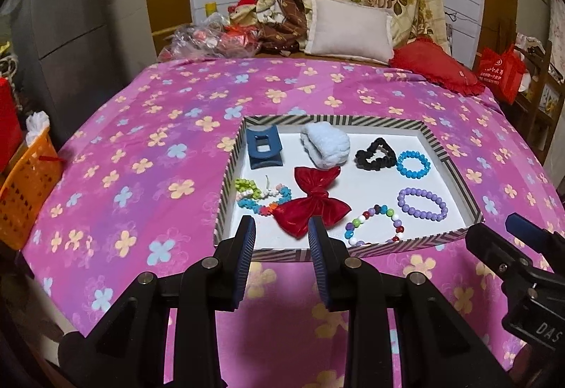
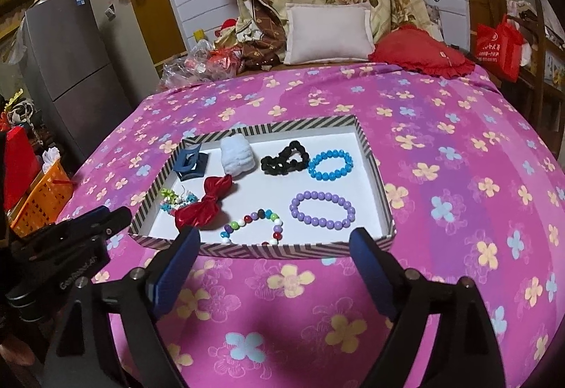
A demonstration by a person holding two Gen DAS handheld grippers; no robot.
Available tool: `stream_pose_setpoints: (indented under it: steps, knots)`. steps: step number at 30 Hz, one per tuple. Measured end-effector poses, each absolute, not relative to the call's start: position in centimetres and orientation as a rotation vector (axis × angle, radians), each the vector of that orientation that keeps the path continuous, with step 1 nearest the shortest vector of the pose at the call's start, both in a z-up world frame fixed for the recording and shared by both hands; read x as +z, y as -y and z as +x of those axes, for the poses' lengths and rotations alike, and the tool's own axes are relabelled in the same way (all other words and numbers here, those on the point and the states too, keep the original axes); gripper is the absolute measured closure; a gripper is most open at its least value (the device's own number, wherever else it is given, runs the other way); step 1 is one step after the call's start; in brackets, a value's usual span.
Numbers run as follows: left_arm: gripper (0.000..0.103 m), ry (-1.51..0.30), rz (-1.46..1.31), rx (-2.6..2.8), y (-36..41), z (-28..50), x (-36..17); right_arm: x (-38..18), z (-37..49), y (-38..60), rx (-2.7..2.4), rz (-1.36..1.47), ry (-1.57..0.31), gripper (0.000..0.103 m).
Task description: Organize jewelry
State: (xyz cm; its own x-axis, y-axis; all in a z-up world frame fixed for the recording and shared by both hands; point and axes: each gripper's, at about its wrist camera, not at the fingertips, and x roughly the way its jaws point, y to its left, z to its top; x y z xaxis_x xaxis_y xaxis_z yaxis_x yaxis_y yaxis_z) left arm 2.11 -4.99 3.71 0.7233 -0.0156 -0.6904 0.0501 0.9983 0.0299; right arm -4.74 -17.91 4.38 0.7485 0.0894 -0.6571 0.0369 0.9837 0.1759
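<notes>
A striped-rim white tray point(image 1: 353, 244) point(image 2: 261, 251) lies on the pink flowered bedspread. In it lie a blue hair claw point(image 1: 263, 147) point(image 2: 190, 163), a white fluffy scrunchie point(image 1: 326, 144) point(image 2: 237, 154), a black scrunchie point(image 1: 375, 154) point(image 2: 284, 158), a blue bead bracelet point(image 1: 413, 164) point(image 2: 330, 164), a purple bead bracelet point(image 1: 422, 204) point(image 2: 322, 208), a multicolour bead bracelet point(image 1: 374, 225) point(image 2: 252, 227), a red bow point(image 1: 312, 206) point(image 2: 204, 206) and a pastel flower-bead bracelet point(image 1: 259, 195) point(image 2: 174, 199). My left gripper point(image 1: 281, 236) is open and empty before the tray's near edge. My right gripper point(image 2: 273, 246) is wide open and empty there too.
Pillows point(image 1: 349, 29), a red cushion point(image 1: 436, 64) and folded quilts lie at the bed's far end. Plastic bags point(image 1: 208, 40) sit at the far left. An orange basket point(image 1: 26, 190) and a grey fridge point(image 1: 67, 27) stand left of the bed. A red bag point(image 1: 501, 71) stands right.
</notes>
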Motion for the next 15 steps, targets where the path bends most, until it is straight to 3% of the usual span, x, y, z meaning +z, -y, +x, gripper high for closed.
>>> stream_pose_setpoints:
  steps: [15]
  knots:
    - [0.071, -0.661, 0.070, 0.002, 4.8, 0.2, 5.6, 4.3, -5.3, 17.7, 0.025, 0.172, -0.721, 0.013]
